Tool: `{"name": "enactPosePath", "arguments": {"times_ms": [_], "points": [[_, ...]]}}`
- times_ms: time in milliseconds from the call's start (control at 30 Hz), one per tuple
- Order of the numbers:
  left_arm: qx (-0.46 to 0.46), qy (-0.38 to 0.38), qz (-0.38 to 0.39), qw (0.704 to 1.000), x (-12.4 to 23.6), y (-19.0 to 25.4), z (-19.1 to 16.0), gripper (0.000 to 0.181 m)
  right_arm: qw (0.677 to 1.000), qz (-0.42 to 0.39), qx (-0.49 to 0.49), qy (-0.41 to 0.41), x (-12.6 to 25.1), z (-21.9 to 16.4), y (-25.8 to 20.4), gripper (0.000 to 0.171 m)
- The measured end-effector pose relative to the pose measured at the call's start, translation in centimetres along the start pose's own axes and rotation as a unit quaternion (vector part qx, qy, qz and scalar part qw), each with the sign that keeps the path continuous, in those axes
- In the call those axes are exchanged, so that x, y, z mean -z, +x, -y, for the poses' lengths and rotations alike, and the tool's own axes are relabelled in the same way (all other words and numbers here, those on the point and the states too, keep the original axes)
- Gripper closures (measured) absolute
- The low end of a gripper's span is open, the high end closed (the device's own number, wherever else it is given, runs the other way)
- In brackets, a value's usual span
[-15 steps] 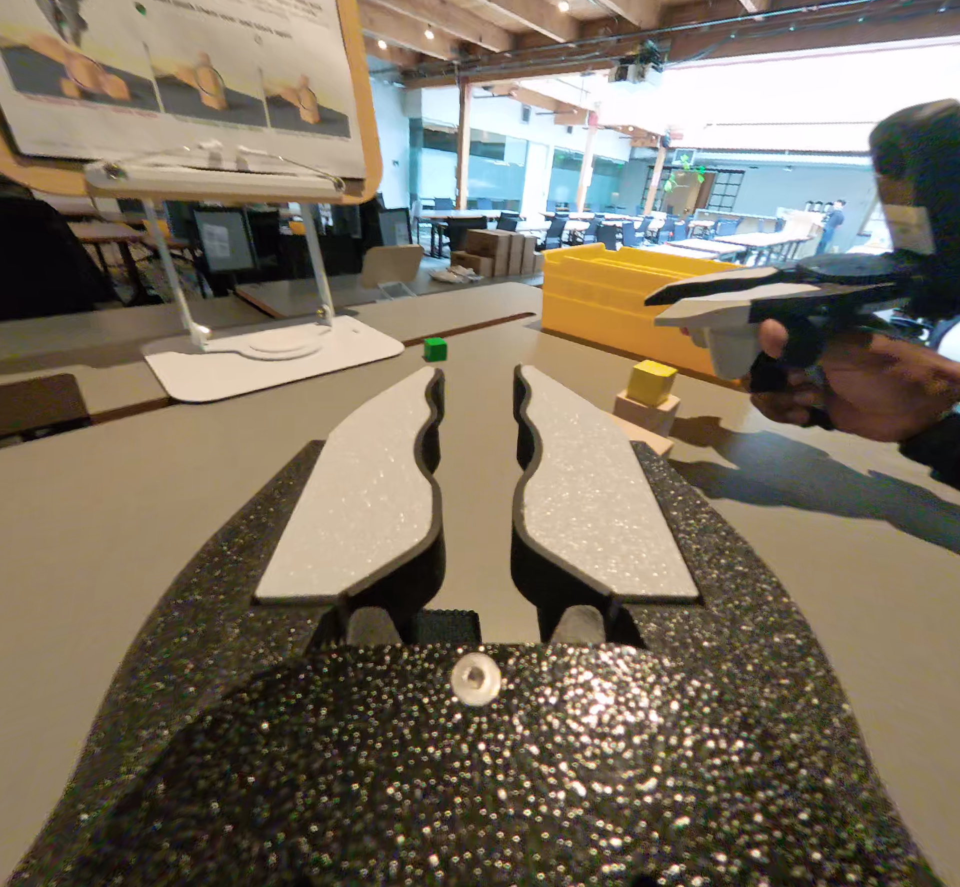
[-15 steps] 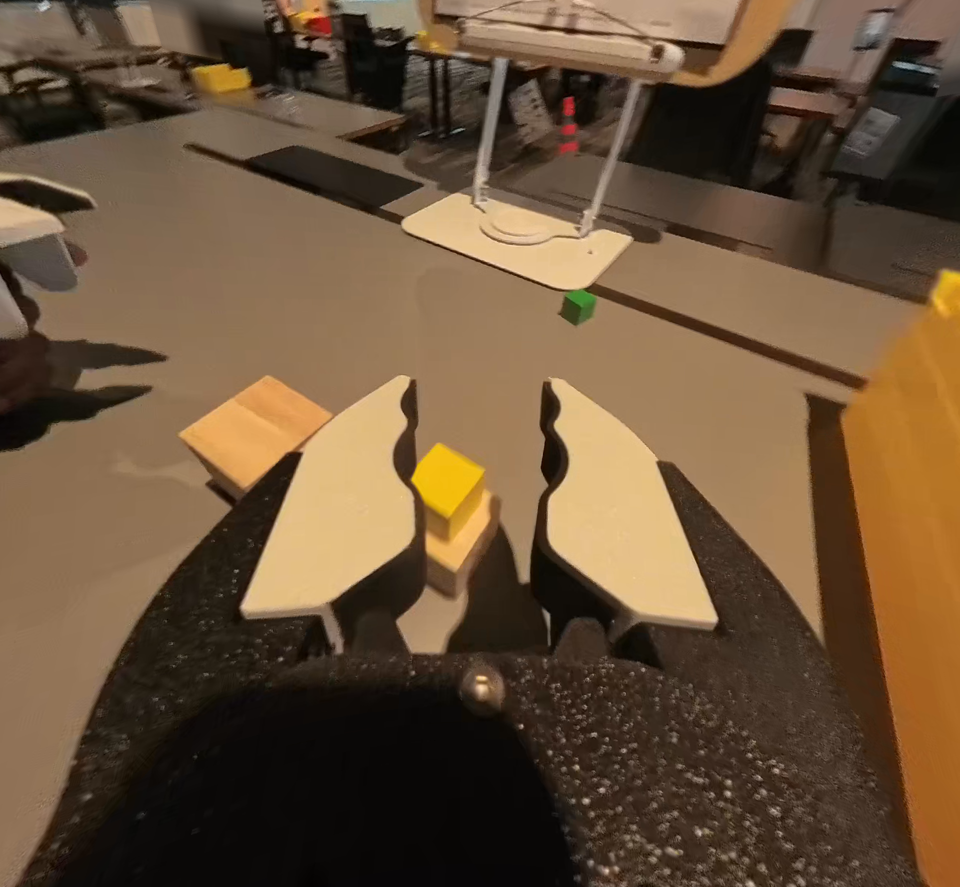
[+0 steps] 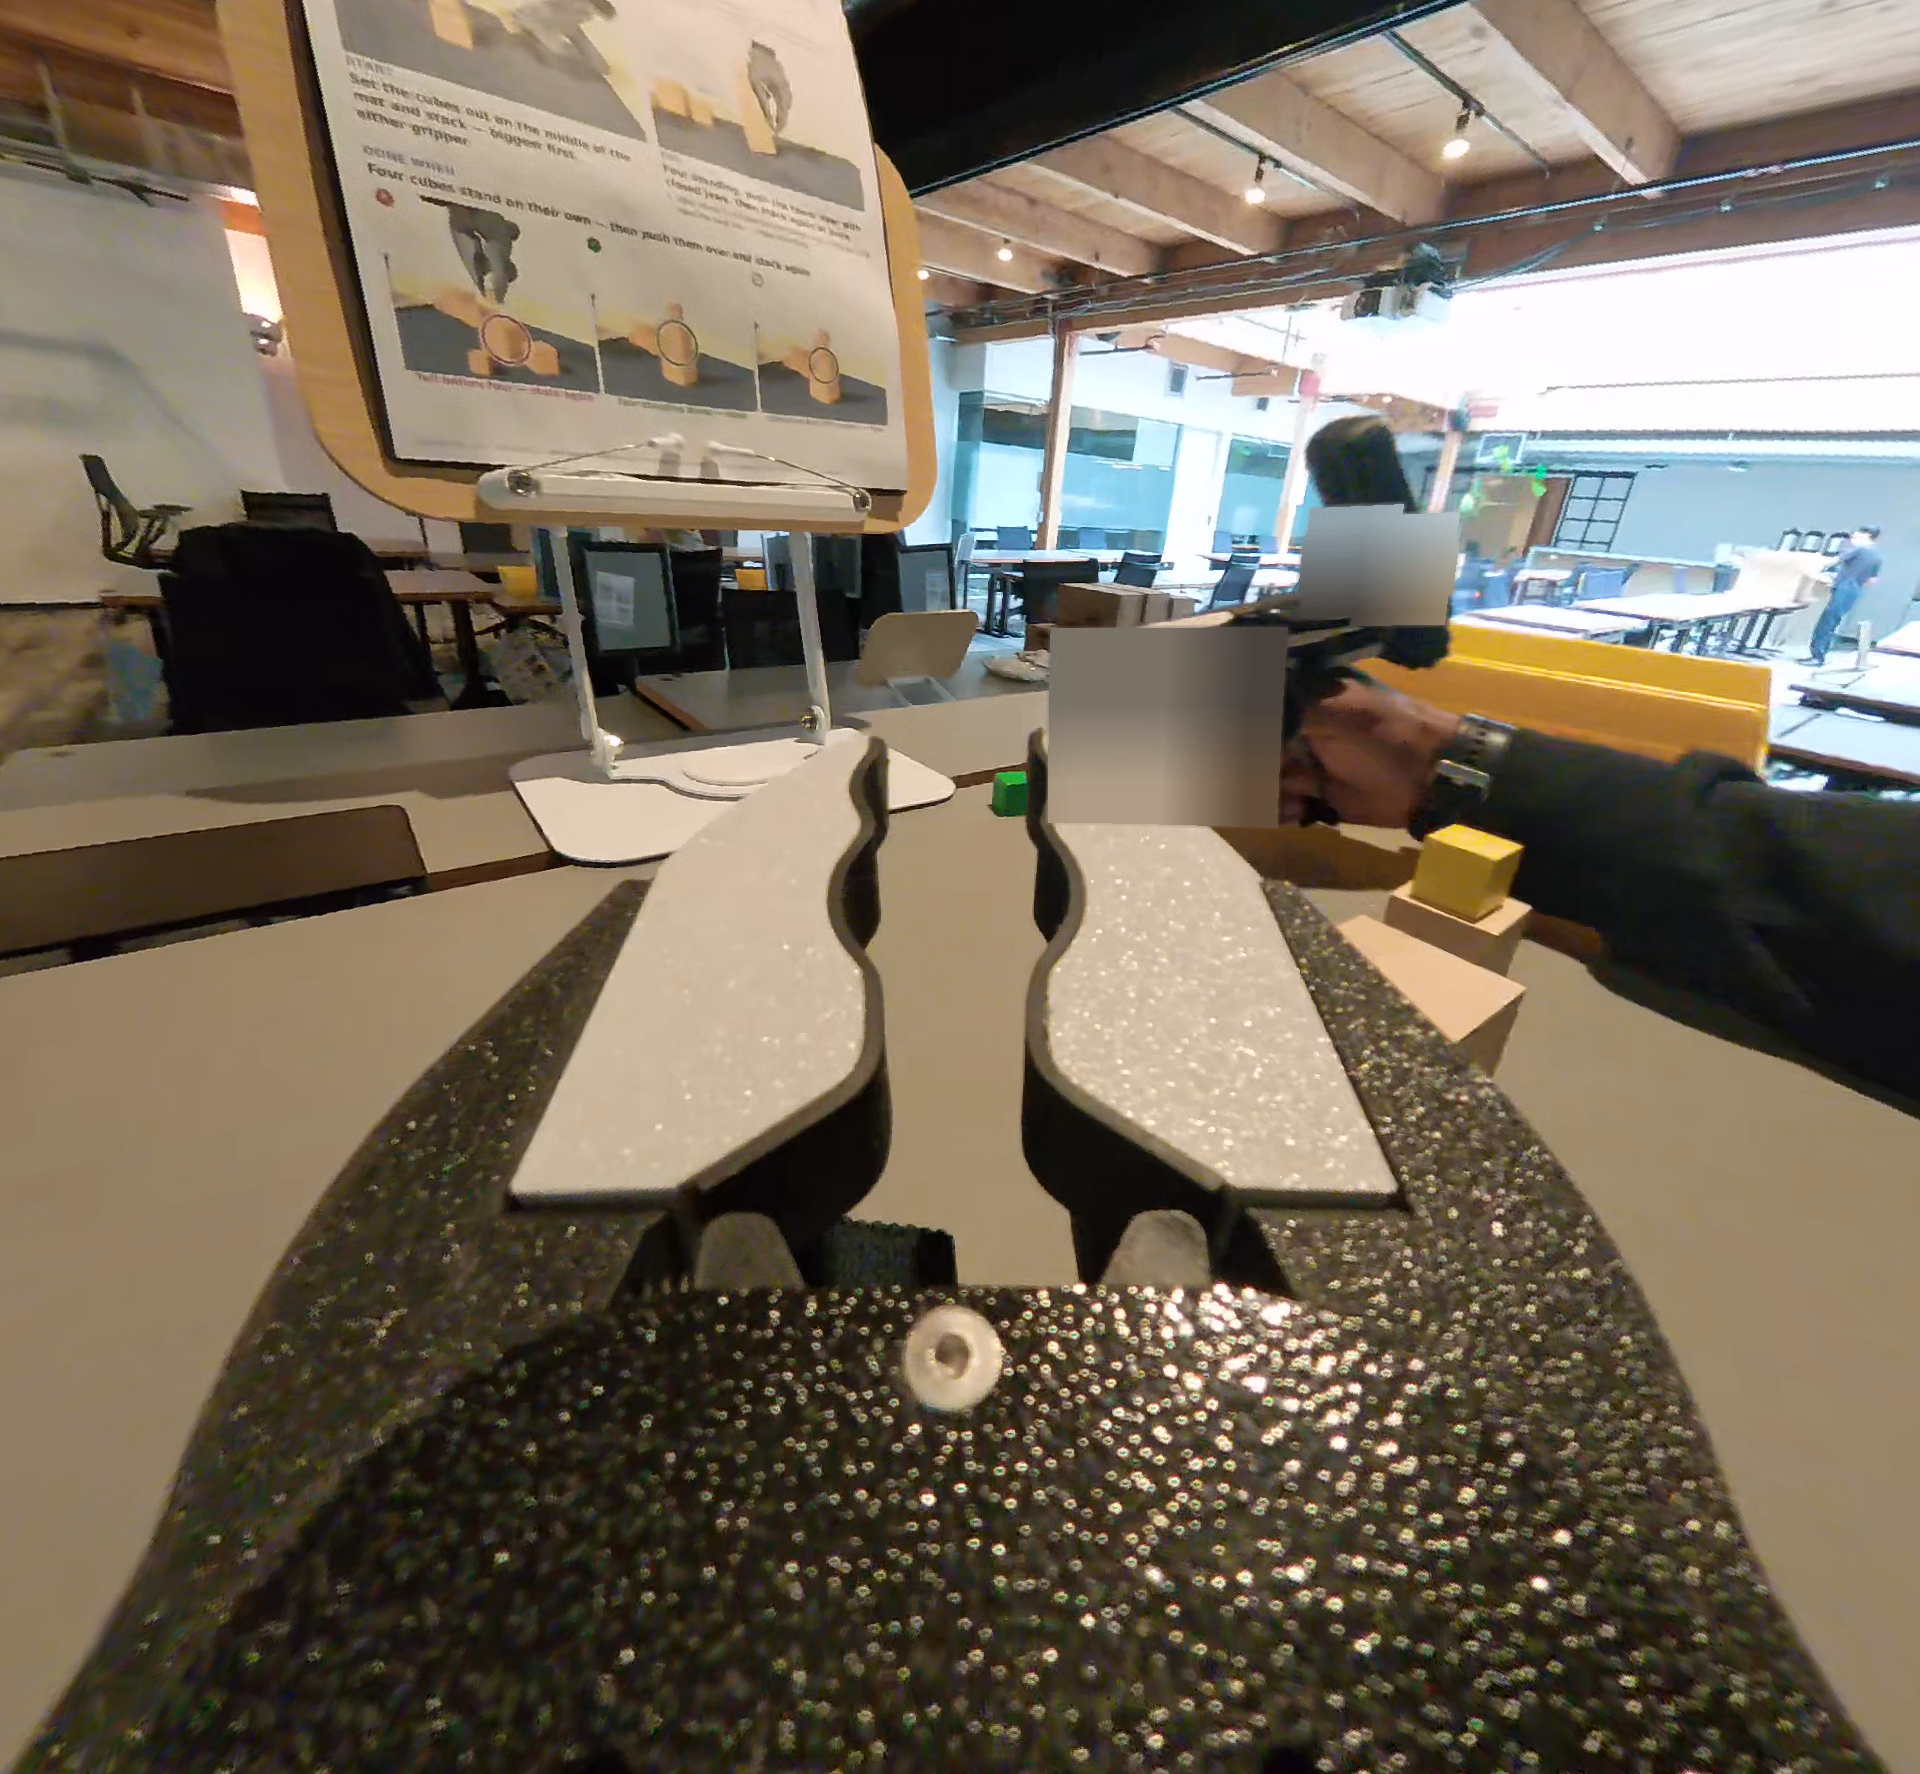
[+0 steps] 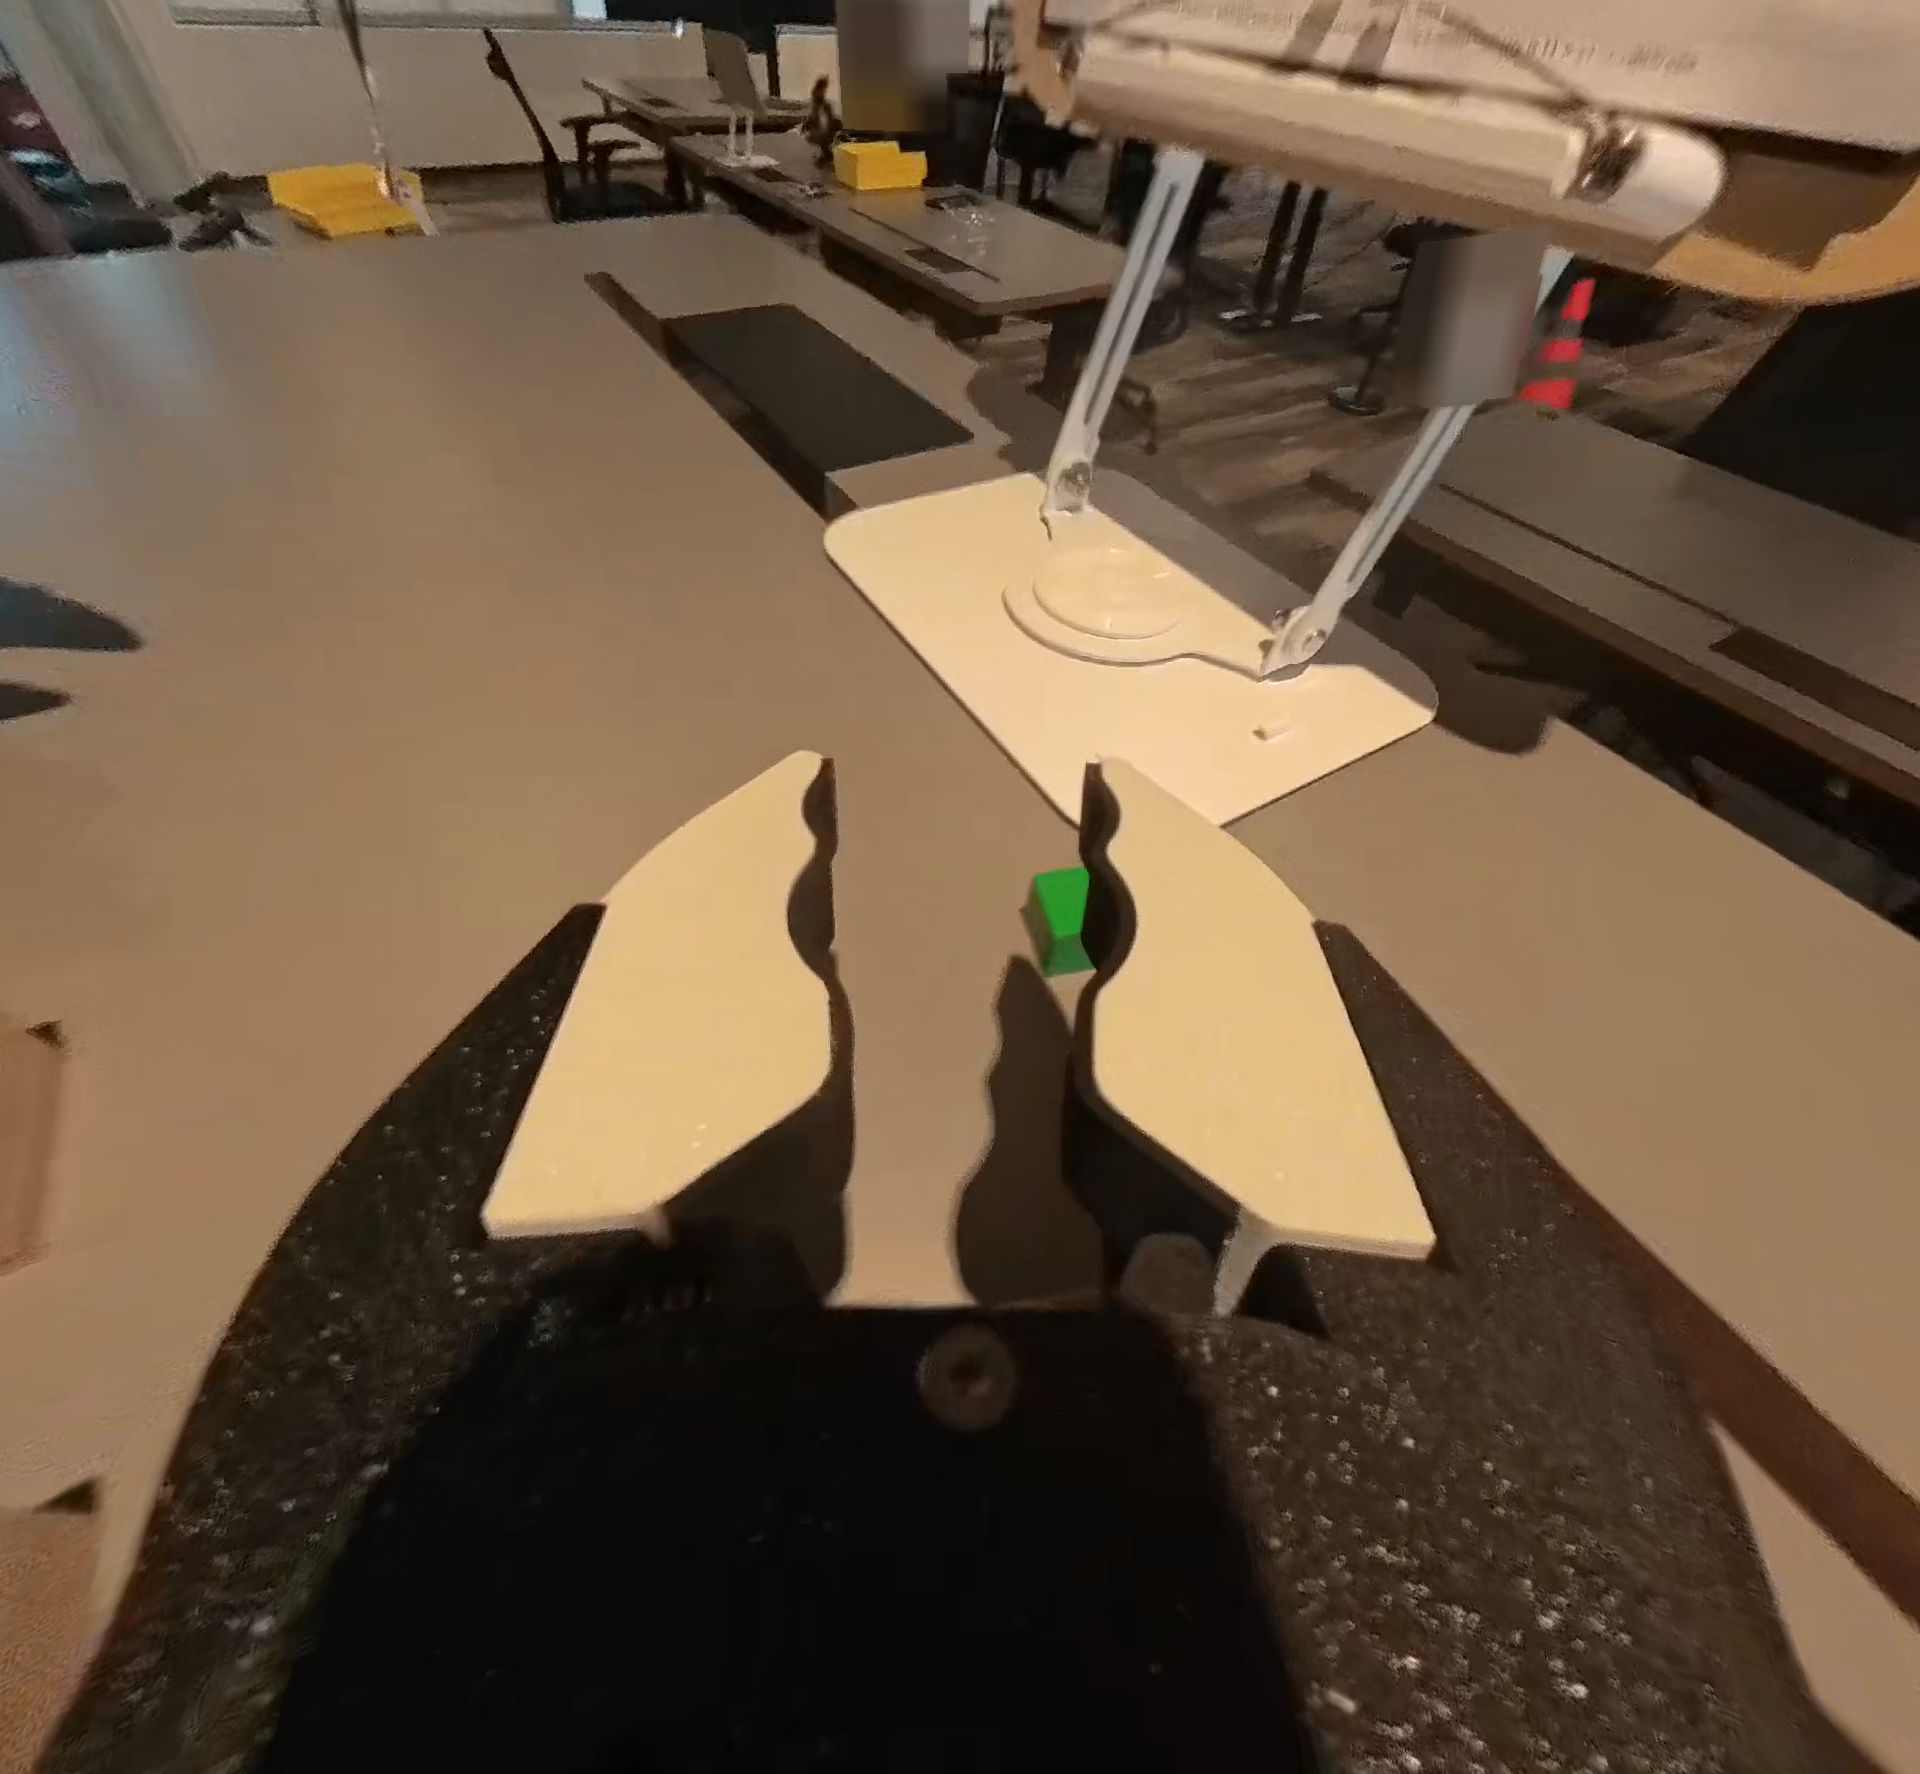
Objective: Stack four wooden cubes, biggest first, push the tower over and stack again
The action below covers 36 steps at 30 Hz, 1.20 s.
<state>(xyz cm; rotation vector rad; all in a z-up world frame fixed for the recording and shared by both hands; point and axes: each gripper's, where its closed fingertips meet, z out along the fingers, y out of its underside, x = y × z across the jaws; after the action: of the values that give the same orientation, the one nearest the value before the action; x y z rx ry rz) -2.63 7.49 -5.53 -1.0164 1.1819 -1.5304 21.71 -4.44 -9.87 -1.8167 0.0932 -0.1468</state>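
Right gripper is open and empty, with the green cube at 3 o'clock between its tips — tiny, light, hard wood, so pinch its flat sides gently — left gripper idles part open, empty.

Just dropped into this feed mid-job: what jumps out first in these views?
The green cube on the grey table, lying between the open right gripper's fingers, close to one of them. At the right of the left wrist view, a yellow cube sits atop a wooden cube. A stand with a printed sheet looms behind.
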Motion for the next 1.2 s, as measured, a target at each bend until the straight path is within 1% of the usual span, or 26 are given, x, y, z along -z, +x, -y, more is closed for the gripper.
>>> {"name": "enactPosePath", "arguments": {"times_ms": [100,167,200,267,400,467,500,533,567,600,667,733,800,900,967,1100,1200], "points": [[-0.013,-0.003,0.01,1.0,-0.1,-0.1,-0.1,0.157,0.999,0.016,0.02,-0.046,-2.6,-1.5,1.7,0.124],[-0.017,-0.002,0.017,1.0,-0.1,-0.2,-0.1,0.157,0.995,0.026,0.033,-0.089,-3.6,-2.9,2.3,0.119],[-0.02,-0.001,0.023,1.0,-0.1,-0.3,0.0,0.157,0.994,0.033,0.031,-0.101,-3.9,-3.3,2.4,0.117],[-0.025,0.001,0.036,0.999,0.0,-0.7,0.0,0.157,0.994,0.039,0.023,-0.102,-3.9,-3.3,2.4,0.118],[-0.035,0.002,0.043,0.998,0.1,-0.7,0.1,0.157,0.992,0.023,-0.006,-0.127,-3.7,-4.1,3.3,0.12],[-0.037,0.0,0.043,0.998,0.0,-0.7,0.0,0.157,0.987,0.012,-0.018,-0.16,-4.1,-4.9,3.7,0.117],[-0.038,0.0,0.043,0.998,0.0,-0.6,0.0,0.157,0.981,0.013,-0.015,-0.192,-4.4,-5.8,3.6,0.114],[-0.037,0.001,0.043,0.998,0.1,-0.7,0.0,0.157,0.974,0.014,-0.005,-0.228,-4.6,-6.7,3.4,0.115],[-0.035,0.003,0.044,0.998,0.1,-0.7,0.1,0.157,0.965,0.009,0.01,-0.261,-4.9,-7.6,3.2,0.124],[-0.033,0.005,0.046,0.998,0.2,-0.8,0.2,0.157,0.964,0.007,0.018,-0.265,-5.1,-7.6,3.0,0.132],[-0.03,0.009,0.049,0.998,0.3,-1.0,0.3,0.157,0.964,-0.023,0.021,-0.264,-4.8,-7.6,3.2,0.148],[-0.027,0.013,0.049,0.998,0.4,-1.0,0.3,0.157,0.974,-0.01,0.009,-0.228,-4.0,-6.6,1.9,0.149],[-0.025,0.012,0.047,0.998,0.4,-1.0,0.3,0.157,0.986,0.021,-0.015,-0.165,-2.1,-4.1,-0.3,0.149],[-0.021,0.015,0.043,0.999,0.4,-1.0,0.4,0.157,0.993,0.077,0.014,-0.088,2.2,0.4,-4.8,0.149],[-0.013,0.02,0.041,0.999,0.5,-1.1,0.5,0.157,0.99,0.125,0.027,-0.067,5.2,2.1,-8.2,0.149],[0.017,0.025,0.038,0.999,0.7,-1.6,0.6,0.157,0.982,0.155,0.057,-0.097,9.9,0.9,-12.5,0.149],[0.029,0.021,0.037,0.999,0.6,-1.9,0.5,0.157,0.982,0.163,0.042,-0.081,12.4,0.4,-14.7,0.149]]}}
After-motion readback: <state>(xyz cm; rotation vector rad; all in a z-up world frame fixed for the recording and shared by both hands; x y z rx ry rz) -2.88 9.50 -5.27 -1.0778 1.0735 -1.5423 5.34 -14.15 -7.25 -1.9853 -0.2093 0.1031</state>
